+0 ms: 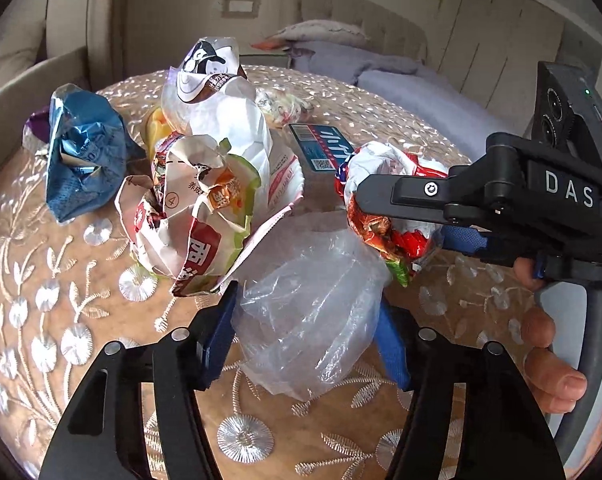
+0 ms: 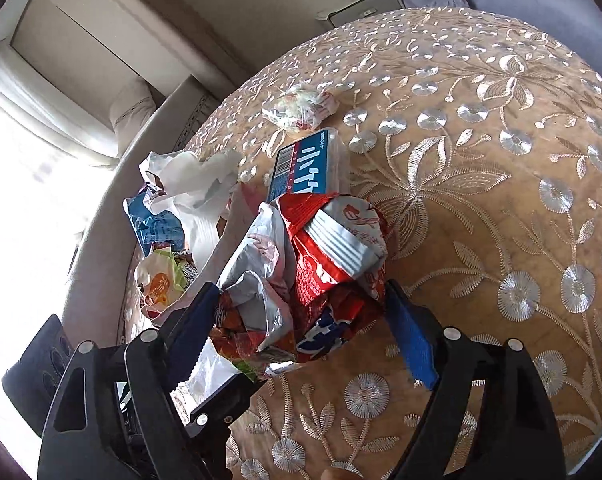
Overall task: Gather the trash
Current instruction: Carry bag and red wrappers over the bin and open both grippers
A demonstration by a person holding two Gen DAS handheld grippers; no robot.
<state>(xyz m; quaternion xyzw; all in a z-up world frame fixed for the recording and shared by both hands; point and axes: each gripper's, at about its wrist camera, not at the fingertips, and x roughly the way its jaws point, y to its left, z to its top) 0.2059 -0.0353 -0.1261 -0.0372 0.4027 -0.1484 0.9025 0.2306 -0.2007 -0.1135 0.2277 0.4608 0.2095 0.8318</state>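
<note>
Claws, two: left claw point(image 1: 307, 332) grasping clear bag point(image 1: 313, 312), right claw point(image 2: 301, 320) grasping red wrapper point(image 2: 325, 272).

Table point(image 1: 61, 320): carries all the trash; a bed point(image 1: 401, 80) lies beyond its far edge, at 1 o'clock in the left wrist view.
Plastic bag point(image 1: 313, 320): between the left gripper point(image 1: 307, 332) fingers, at 6 o'clock.
Crumpled snack wrapper point(image 1: 385, 216): at 3 o'clock from the plastic bag's top, between the right gripper point(image 1: 401, 216) fingers.
Paper wrapper pile point(image 1: 205, 200): at 11 o'clock from the plastic bag, touching its upper edge.
Foil bag point(image 1: 85, 160): at 9 o'clock from the pile, just beside it.
Flat packet point(image 1: 325, 148): behind the snack wrapper, at 12 o'clock.
Small wad point(image 1: 281, 108): behind the flat packet, near the table's far edge.
</note>
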